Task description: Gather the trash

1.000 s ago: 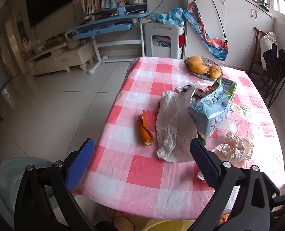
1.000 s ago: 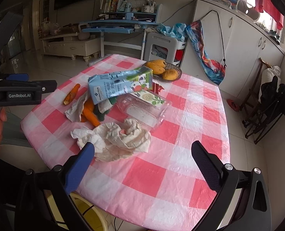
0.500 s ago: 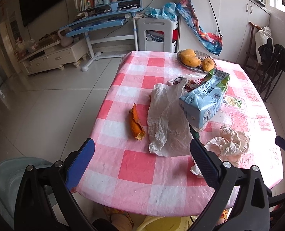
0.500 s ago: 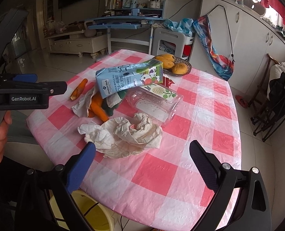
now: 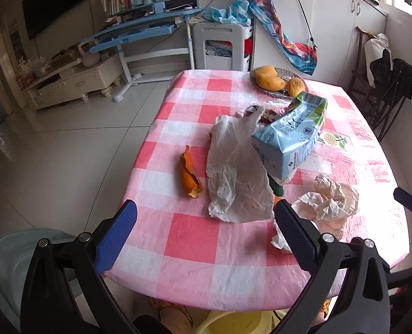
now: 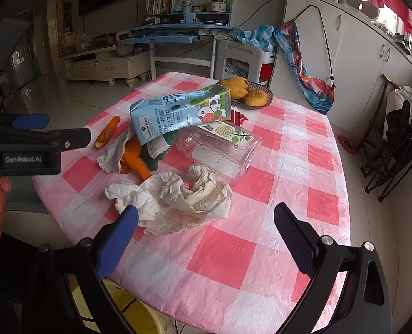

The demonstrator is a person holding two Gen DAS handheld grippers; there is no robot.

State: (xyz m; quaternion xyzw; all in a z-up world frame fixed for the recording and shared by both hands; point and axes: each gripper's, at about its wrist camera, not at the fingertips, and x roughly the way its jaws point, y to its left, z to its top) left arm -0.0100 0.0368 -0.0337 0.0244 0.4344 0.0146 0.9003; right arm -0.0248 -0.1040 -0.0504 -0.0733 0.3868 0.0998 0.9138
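Note:
Trash lies on a pink checked table: an orange peel, a crumpled white plastic bag, a blue milk carton, crumpled paper and, in the right wrist view, a clear plastic box. The carton, the paper and the peel also show there. My left gripper is open and empty above the near table edge. My right gripper is open and empty, just short of the paper.
A bowl of mangoes stands at the table's far end. A yellow bin sits below the near table edge, also in the right wrist view. A pale chair is at the left. Folded chairs stand at the right.
Both grippers have moved closer over the table. The trash looks larger in both views. Nothing was picked up and both stay open.

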